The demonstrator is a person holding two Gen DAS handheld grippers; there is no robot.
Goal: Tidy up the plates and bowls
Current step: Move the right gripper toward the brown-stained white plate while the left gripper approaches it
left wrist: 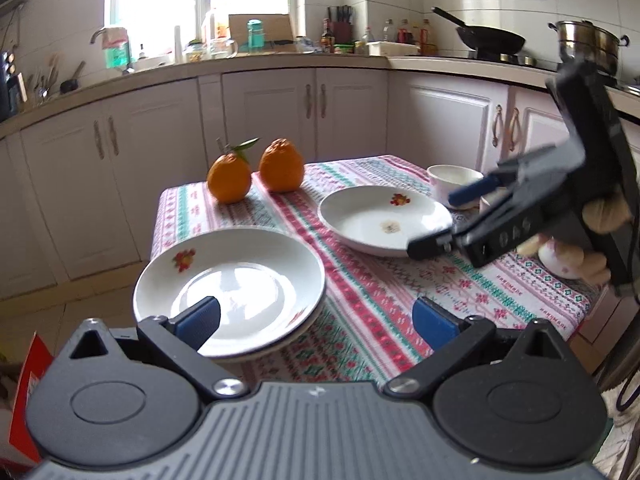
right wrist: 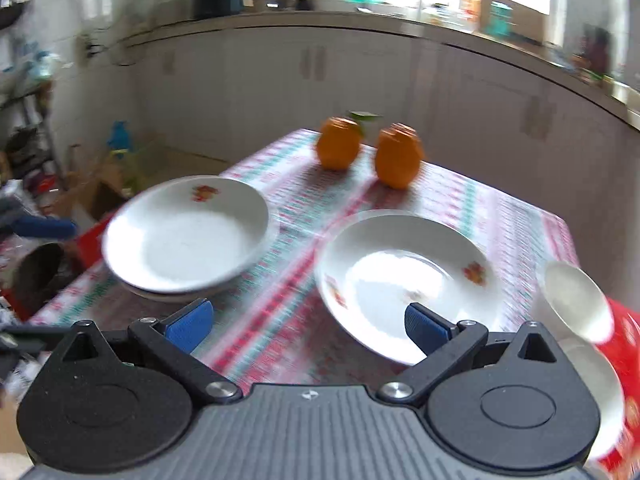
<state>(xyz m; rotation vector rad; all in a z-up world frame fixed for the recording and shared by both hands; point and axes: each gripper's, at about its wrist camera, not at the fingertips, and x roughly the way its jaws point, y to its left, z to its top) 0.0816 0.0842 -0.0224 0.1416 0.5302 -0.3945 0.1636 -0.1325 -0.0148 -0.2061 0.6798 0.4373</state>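
A stack of two white flowered plates [left wrist: 230, 292] sits at the table's near left corner; it also shows in the right wrist view [right wrist: 186, 236]. A single white flowered plate [left wrist: 384, 218] lies further right, also in the right wrist view [right wrist: 404, 280]. A small white bowl [left wrist: 450, 182] stands behind it, and another white bowl [right wrist: 576, 304] shows at the right edge. My left gripper [left wrist: 316, 322] is open and empty, its left finger over the stack's rim. My right gripper [right wrist: 308, 326] is open and empty above the table; in the left wrist view [left wrist: 448, 220] it hovers at the single plate's right rim.
Two oranges [left wrist: 256, 172] stand at the table's far edge on the patterned cloth [left wrist: 380, 300]. Kitchen cabinets and a cluttered counter [left wrist: 280, 56] run behind. A red box [right wrist: 624, 360] is at the right. The right wrist view is motion-blurred.
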